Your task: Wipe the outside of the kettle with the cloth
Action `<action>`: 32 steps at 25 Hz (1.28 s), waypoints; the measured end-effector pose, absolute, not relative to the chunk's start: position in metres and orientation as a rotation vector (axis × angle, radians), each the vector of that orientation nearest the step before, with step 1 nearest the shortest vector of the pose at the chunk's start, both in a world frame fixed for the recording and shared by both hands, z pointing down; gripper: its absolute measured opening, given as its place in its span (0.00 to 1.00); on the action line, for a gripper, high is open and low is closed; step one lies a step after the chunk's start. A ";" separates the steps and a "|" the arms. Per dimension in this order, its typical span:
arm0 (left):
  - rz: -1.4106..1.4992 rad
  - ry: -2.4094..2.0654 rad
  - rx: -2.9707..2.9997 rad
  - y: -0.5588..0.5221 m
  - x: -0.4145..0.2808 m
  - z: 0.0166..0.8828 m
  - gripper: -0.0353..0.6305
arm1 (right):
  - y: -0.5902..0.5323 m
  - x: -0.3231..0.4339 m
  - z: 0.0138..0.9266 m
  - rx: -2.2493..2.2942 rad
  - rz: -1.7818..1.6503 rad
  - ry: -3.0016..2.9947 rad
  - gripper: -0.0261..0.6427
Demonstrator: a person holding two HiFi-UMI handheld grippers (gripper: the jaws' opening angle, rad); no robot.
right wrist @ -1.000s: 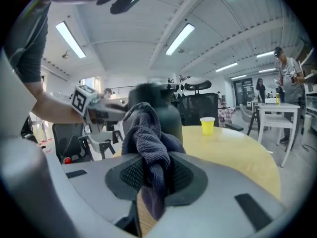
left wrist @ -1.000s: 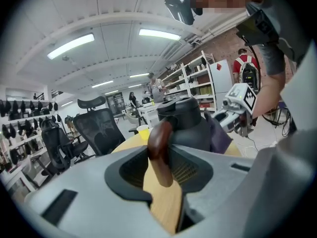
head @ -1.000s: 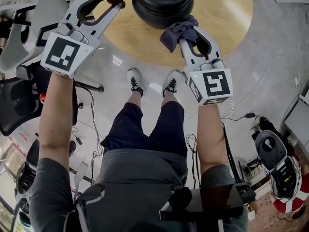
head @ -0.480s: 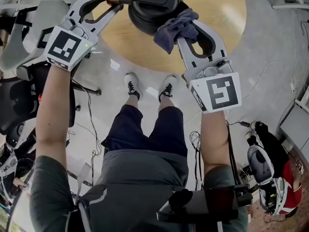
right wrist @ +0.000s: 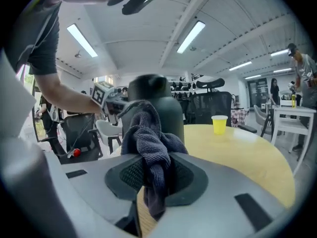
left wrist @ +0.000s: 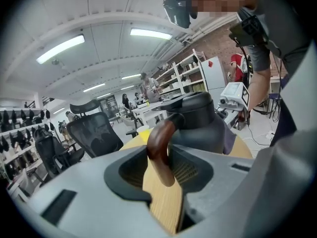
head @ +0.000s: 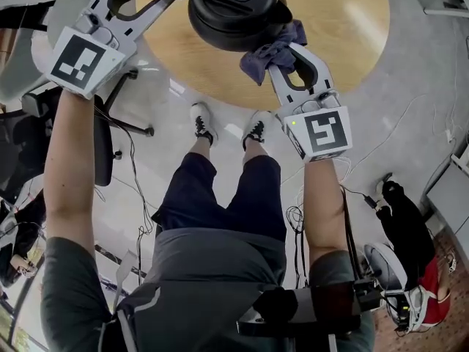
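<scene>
The right gripper [right wrist: 154, 180], clenching the blue-grey terry cloth [right wrist: 148, 133], may push the black rounded kettle [head: 231, 9] until its brown curved handle [left wrist: 157, 145] slips from the grasping left gripper [left wrist: 162, 165].

kettle [head: 231, 9]: dark body with a satin finish and a soft sheen on the lid; metal or plastic cannot be told.
handle [left wrist: 159, 150]: brown, wood-like, smooth and glossy.
cloth [right wrist: 148, 138]: dark blue-grey fabric with a looped nap, rough and matt.
tabletop [head: 344, 28]: pale wood grain, smooth, light sheen.
left gripper [left wrist: 163, 170], right gripper [right wrist: 153, 177]: grey moulded plastic, matt; jaws lined with black ribbed pads [right wrist: 126, 175].
cup [right wrist: 219, 124], at three o'clock from the kettle: yellow, matt; paper or plastic cannot be told.
floor [head: 410, 108]: grey, smooth, glossy with reflections.
</scene>
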State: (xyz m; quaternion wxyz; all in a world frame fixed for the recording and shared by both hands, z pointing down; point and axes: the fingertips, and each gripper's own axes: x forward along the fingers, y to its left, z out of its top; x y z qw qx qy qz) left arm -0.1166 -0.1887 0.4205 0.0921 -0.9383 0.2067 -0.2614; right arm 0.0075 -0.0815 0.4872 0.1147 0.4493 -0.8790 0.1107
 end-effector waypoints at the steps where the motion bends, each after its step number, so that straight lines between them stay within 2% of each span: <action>1: -0.776 0.604 -2.781 -0.189 -0.117 0.419 0.25 | -0.081 0.006 0.496 1.304 0.341 -2.565 0.19; 10: -0.747 0.501 -2.756 -0.199 -0.114 0.418 0.26 | -0.080 -0.001 0.528 1.208 0.403 -2.499 0.19; 17: -0.743 0.385 -2.771 -0.209 -0.112 0.416 0.26 | -0.088 0.010 0.454 1.321 0.376 -2.631 0.19; 22: -0.673 0.339 -2.774 -0.205 -0.113 0.420 0.26 | -0.087 0.000 0.400 1.276 0.196 -2.720 0.19; 32: -0.633 0.254 -2.861 -0.219 -0.094 0.404 0.25 | -0.085 0.000 0.404 1.147 0.191 -2.686 0.19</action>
